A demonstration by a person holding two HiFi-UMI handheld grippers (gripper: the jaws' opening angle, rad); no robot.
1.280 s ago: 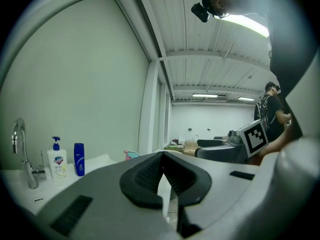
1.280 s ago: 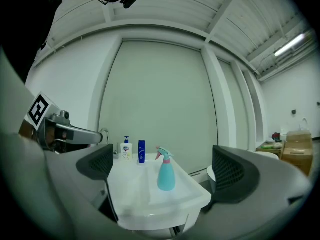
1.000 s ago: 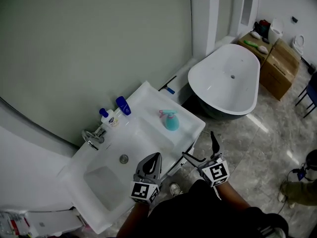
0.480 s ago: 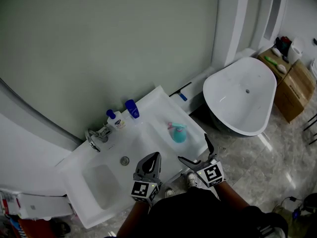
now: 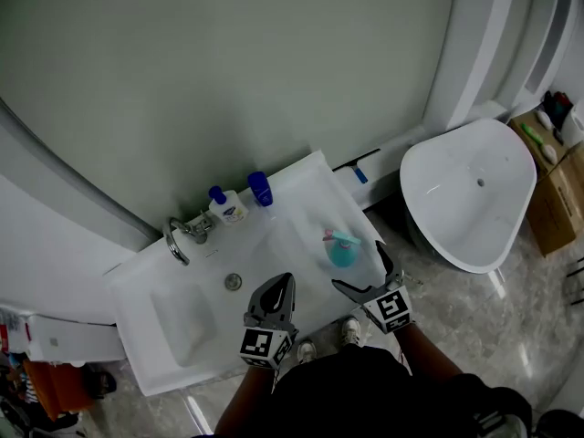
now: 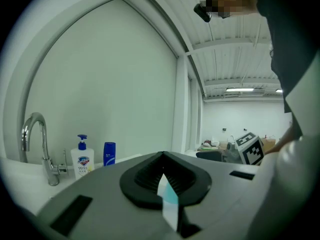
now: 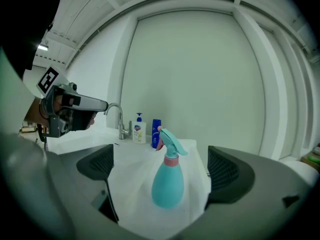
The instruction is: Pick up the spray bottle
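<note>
— Where's the teal spray bottle?
— Centre of your right gripper view, upright on the white sink counter. Your right gripper stands wide apart, framing it without touching. Your left gripper is pressed together, empty.

Setting: a bathroom, apparently a mock-up inside a larger hall. A white washbasin with a chrome tap is standing against a pale green wall. A pump soap bottle and a blue bottle are sitting beside the tap. A freestanding white bathtub is resting on marbled floor tiles, with cardboard boxes lying beyond it. A strip-lit panel ceiling is showing overhead.
</note>
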